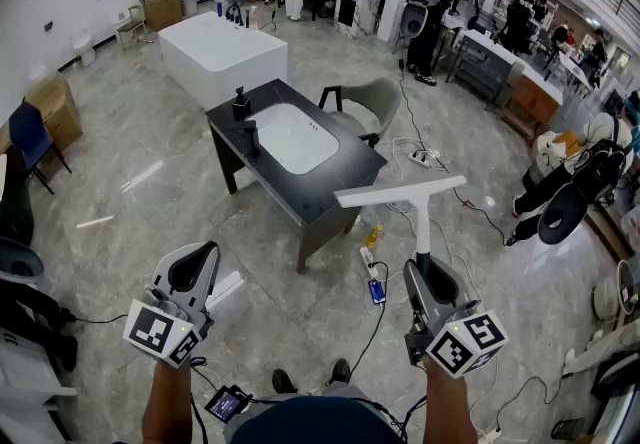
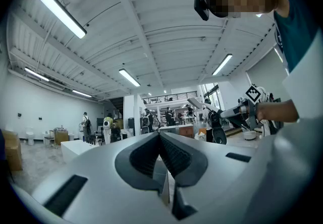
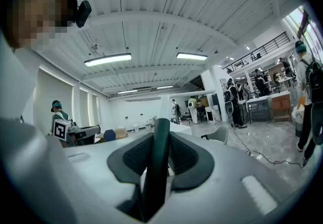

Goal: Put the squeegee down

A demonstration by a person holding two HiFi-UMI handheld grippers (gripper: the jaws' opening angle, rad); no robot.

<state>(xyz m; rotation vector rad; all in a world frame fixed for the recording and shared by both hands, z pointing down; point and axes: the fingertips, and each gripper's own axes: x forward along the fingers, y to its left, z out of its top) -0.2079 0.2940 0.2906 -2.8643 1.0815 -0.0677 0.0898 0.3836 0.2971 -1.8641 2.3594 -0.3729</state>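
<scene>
The squeegee (image 1: 401, 195) is white and T-shaped, with a long blade on a white stem and a dark handle (image 3: 157, 153). My right gripper (image 1: 428, 275) is shut on that handle, and the blade stands up in front of it at the right of the head view. In the right gripper view the dark handle fills the gap between the ribbed pads (image 3: 184, 156), with the white blade (image 3: 166, 98) beyond. My left gripper (image 1: 194, 263) hangs at the lower left, shut with nothing in it; its pads (image 2: 176, 155) meet.
A dark table (image 1: 342, 188) with a white inset basin (image 1: 295, 136) stands ahead over the grey marble floor. Behind it are a grey chair (image 1: 369, 102) and a white block-shaped tub (image 1: 222, 53). Cables and a power strip (image 1: 373, 277) lie on the floor near my feet. People stand far off.
</scene>
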